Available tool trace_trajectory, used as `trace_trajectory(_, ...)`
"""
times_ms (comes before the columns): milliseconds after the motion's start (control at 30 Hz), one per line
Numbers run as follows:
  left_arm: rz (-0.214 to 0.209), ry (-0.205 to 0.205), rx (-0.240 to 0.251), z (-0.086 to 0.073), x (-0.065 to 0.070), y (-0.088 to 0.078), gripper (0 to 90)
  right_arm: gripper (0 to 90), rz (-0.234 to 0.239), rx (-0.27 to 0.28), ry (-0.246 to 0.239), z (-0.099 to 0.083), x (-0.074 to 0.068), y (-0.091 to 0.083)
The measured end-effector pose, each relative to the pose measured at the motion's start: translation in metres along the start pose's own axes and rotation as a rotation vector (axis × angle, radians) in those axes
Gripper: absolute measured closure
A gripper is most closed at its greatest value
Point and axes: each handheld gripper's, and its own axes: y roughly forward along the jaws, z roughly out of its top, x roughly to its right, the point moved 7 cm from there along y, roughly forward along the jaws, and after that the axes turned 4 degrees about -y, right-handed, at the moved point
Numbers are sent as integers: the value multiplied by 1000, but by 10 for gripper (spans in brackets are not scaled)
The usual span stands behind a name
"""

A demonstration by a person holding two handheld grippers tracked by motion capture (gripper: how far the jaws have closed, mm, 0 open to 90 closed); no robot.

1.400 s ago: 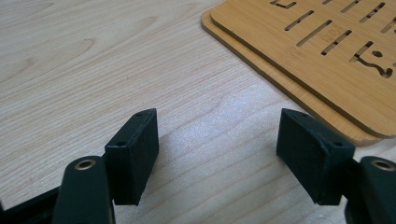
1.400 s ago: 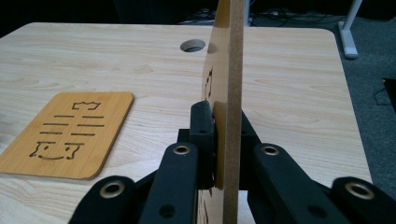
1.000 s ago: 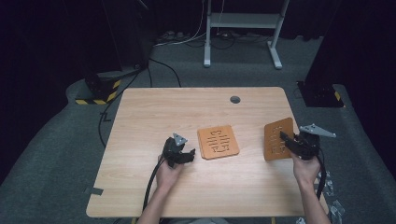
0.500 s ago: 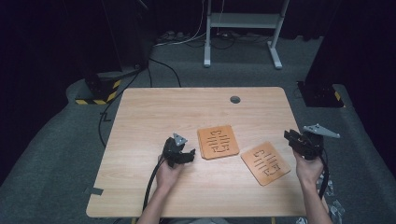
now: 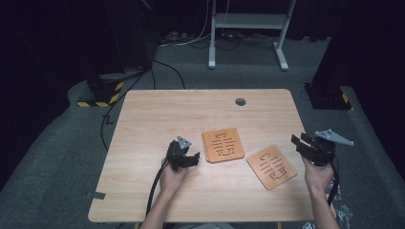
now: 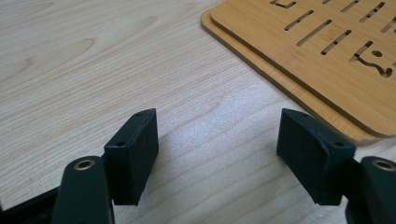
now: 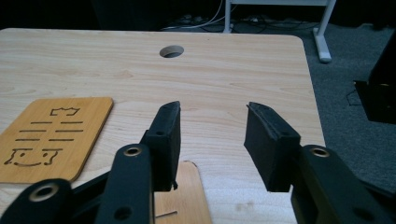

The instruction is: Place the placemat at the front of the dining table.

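My big wooden table (image 5: 157, 114) sits on a grey floor (image 5: 57, 157). It has a small round hole (image 5: 240, 101) near its far edge.

Two flat brown boards with cut-out lines lie on the table. The stacked boards (image 5: 223, 144) lie in the middle, one right on top of the other; I can see both edges up close in my left gripper view (image 6: 299, 70). The single board (image 5: 271, 166) lies flat nearer to me and to the right, apart from the stack. In my right gripper view its corner (image 7: 184, 196) shows just under my jaws, and the stack (image 7: 51, 137) is off to the left.

My left tongs (image 5: 184, 155) rest low on the table, just beside the stack's left edge. Their jaws are wide apart, with only bare table between them (image 6: 217, 154).

My right tongs (image 5: 308, 145) are up by the right edge of the table, just beside the single board, not touching it. Their jaws have just been opening, and nothing is between them (image 7: 212, 140).
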Motion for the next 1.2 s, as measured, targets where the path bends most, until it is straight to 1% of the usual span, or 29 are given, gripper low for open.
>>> trace_trajectory(33, 0, 0, 0, 0, 0, 0, 293, 525, -1, 3, -5, -1, 1, -1)
trace_trajectory(133, 0, 0, 0, 0, 0, 0, 293, 493, -4, 8, 9, -7, 0, -6)
trace_trajectory(167, 0, 0, 0, 0, 0, 0, 293, 485, -7, 11, 3, -9, 0, -6)
trace_trajectory(300, 0, 1, -1, 0, 0, 0, 293, 460, -15, -2, 18, -25, -3, -9)
trace_trajectory(333, 0, 1, -1, 0, 0, 0, 293, 453, -22, -8, 15, -29, -3, -10)
trace_trajectory(400, 0, 2, -2, 0, 0, 0, 293, 448, -42, -16, 3, -37, -4, -10)
trace_trajectory(600, 0, 1, -1, 0, 0, 0, 293, 445, -38, -39, 5, -51, -8, -12)
trace_trajectory(667, 0, 1, -1, 0, 0, 0, 293, 445, -44, -43, -3, -54, -9, -12)
trace_trajectory(767, 0, 0, 0, 0, 0, 0, 293, 444, -26, -59, -1, -59, -14, -11)
trace_trajectory(833, 0, 0, -1, 0, 0, 0, 293, 444, -30, -62, -15, -62, -16, -9)
trace_trajectory(967, 0, 1, 0, 0, 0, 0, 293, 444, -17, -80, -12, -69, -22, -7)
trace_trajectory(1200, 0, 0, -1, 0, 0, 0, 292, 443, 1, -109, -29, -79, -30, -3)
